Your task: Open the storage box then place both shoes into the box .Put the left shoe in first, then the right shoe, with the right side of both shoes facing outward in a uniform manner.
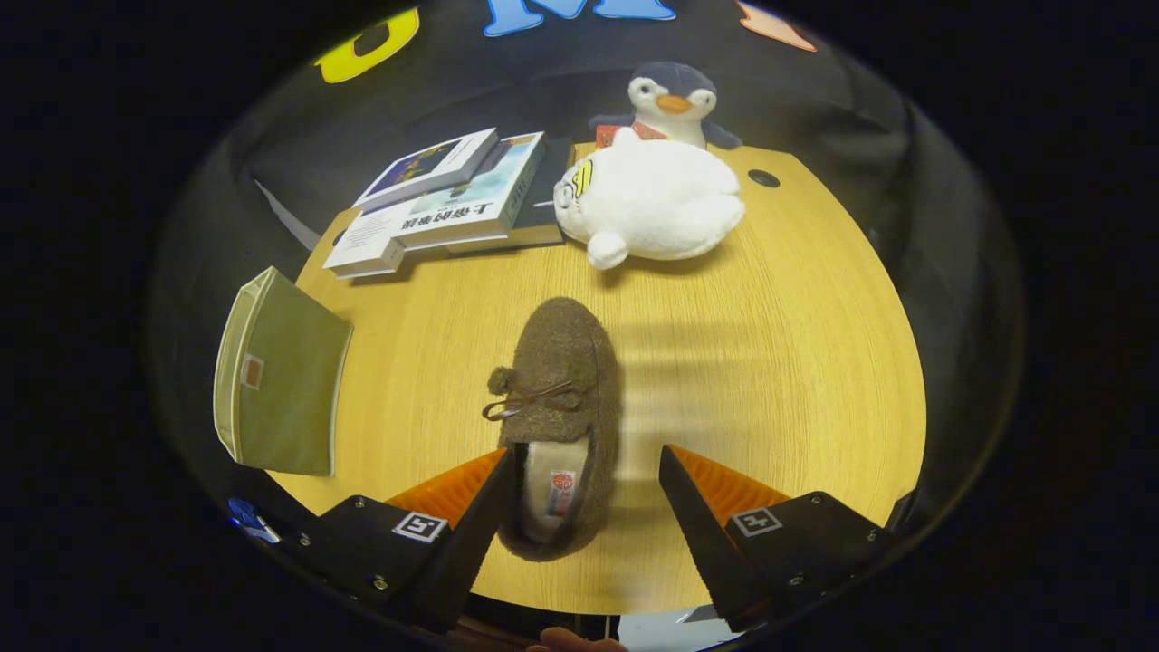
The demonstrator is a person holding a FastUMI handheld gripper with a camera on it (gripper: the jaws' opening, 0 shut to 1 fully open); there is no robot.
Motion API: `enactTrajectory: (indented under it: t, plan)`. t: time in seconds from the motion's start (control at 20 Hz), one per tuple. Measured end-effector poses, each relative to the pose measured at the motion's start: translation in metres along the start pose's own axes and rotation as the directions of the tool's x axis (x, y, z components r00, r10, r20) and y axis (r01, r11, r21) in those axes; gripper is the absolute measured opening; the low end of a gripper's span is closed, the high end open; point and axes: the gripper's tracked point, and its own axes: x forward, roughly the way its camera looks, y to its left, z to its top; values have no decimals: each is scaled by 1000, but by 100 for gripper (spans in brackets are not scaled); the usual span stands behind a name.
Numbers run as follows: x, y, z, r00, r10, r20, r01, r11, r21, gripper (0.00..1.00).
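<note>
Between the spread fingers, toward the left one, a brown fuzzy shoe (560, 412) lies on the wooden table (779, 362), heel toward the camera, toe pointing away, a small bow and pompom on its upper. Gripper (584, 493) stands open; the left finger sits right against the heel's outer edge (touching or a hair off, cannot tell), the right finger well clear with bare tabletop between. Nothing gripped. Step in hand reads as the pick-up of this shoe; whether it is the left or right one cannot be told from here. To do it well: shift the gripper leftward so the heel centres between the fingers, lower until the pads flank the heel collar, then close across the soft wall; the fleece will likely compress, so a firm squeeze low on the sole edge looks safer than a pinch on the rim. Green fabric storage box (281, 380) sits at the table's left edge, apparently folded flat or lying on its side, its opening not visible; looks not yet opened. Beyond the shoe: stack of books (453, 204), a white plush toy (652, 204), a penguin plush (675, 100) behind it. None blocks the path from shoe to box; the books lie near the box's far end.
</note>
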Motion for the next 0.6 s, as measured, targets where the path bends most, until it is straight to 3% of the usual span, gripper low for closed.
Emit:
enactTrajectory:
  t: [0.1,0.3,0.4,0.45,0.55,0.6]
  plan:
    - [11,-1,-2,1000,14,-24,-14,1000,1,98]
    - [42,-17,-1,998,-32,-54,31,999,-22,97]
    - [58,-28,3,996,-61,-59,60,998,-20,90]
    - [62,-26,3,997,-40,-68,39,999,-12,83]
    - [66,-8,4,995,46,-84,-44,999,25,58]
    - [67,-7,3,995,39,-92,-36,999,32,45]
